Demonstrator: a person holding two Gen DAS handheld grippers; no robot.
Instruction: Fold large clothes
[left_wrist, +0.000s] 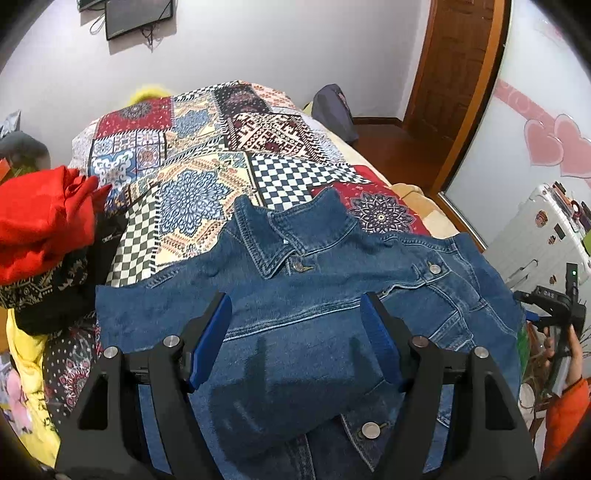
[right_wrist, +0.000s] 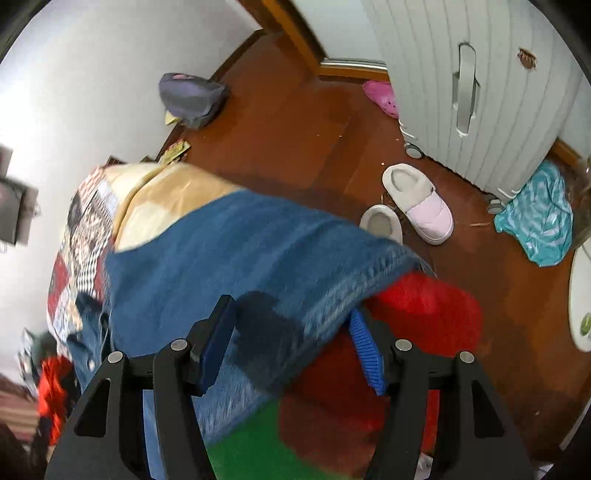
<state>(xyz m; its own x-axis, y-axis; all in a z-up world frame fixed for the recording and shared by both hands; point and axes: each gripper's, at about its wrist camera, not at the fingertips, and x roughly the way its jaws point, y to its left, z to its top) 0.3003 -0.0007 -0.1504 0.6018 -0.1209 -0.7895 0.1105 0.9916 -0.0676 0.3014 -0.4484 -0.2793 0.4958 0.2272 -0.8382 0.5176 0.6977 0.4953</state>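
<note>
Denim jacket (left_wrist: 332, 295) beneath both gaping claws (neither grips).

Bed w/ multicolour patchwork-print cover (left_wrist: 207, 155), tan blanket (right_wrist: 162, 206) showing at its edge. Directly on cover: dark blue denim jacket (left_wrist: 332, 295) spread front-up, collar twd far end, one side hanging over bed edge. Beside jacket, heap of clothes: red garment (left_wrist: 40, 225) atop black patterned fabric (left_wrist: 55, 291), yellow printed cloth (left_wrist: 29, 373) lower down.
</note>
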